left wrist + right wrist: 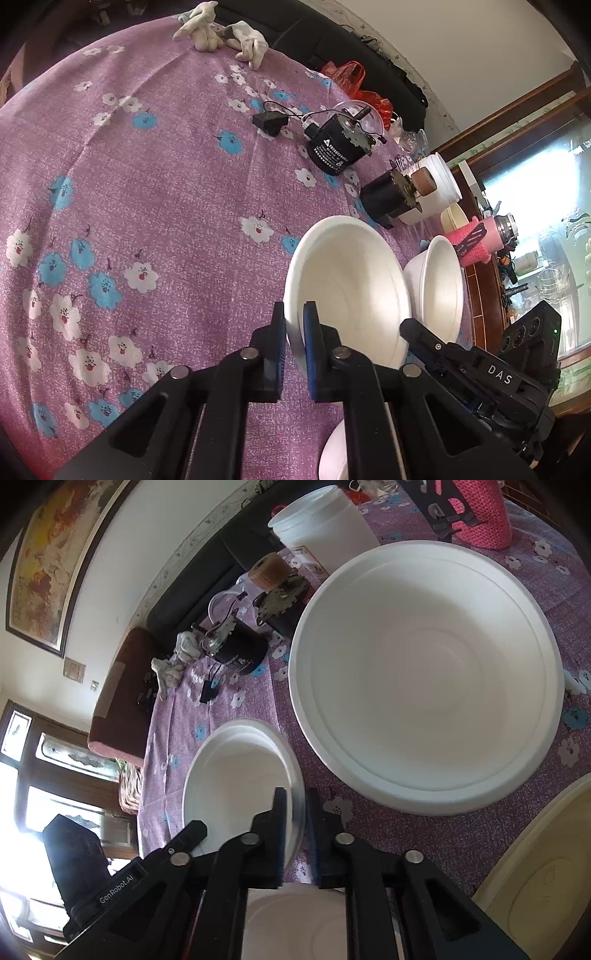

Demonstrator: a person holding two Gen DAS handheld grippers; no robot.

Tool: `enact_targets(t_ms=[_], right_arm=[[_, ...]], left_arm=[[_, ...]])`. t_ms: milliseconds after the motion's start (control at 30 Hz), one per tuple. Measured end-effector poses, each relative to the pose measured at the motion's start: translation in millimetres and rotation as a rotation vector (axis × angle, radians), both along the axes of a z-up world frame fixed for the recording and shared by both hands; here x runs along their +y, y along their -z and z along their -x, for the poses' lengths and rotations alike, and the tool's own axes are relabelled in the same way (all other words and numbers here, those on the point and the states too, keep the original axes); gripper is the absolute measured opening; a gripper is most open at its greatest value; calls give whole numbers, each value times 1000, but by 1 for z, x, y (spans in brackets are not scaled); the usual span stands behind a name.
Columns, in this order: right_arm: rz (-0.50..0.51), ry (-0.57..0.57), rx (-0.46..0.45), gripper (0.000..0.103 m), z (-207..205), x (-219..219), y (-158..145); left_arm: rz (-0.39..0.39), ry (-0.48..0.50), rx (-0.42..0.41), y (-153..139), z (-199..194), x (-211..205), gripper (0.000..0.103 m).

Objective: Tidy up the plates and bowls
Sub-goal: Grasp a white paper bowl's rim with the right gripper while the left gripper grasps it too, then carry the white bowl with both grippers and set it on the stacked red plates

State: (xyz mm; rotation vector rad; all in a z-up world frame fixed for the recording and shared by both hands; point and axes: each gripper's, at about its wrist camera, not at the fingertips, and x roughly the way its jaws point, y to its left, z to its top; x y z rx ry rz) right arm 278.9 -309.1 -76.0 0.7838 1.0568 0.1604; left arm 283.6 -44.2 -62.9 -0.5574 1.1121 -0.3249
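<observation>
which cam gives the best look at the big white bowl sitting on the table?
Right wrist. The big white bowl fills the frame there, whole rim and inside visible, resting on the purple cloth. In the left wrist view the same bowl is small and partly hidden behind the bowl pinched in the left tongs.

We see open purple flowered cloth on the counter (147,177) to our left, bare up to the white cloth gloves (229,33) at the far edge. To the right, passage is blocked by two black cylindrical motors (332,147), a white plastic tub (439,181), a pink knitted-sleeve flask (480,240) and a large white foam bowl (424,675).
</observation>
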Motion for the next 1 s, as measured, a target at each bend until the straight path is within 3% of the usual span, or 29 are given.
enact_targets(t_ms=[200, 500, 1000], right_arm=[[10, 0, -15, 9, 2, 1, -2], [-9, -25, -87, 9, 14, 13, -29], [-127, -194, -159, 9, 71, 107, -59]], left_arm=[[-6, -5, -3, -1, 1, 1, 8], [-13, -47, -54, -31, 21, 17, 8], [-56, -192, -81, -71, 124, 121, 8]])
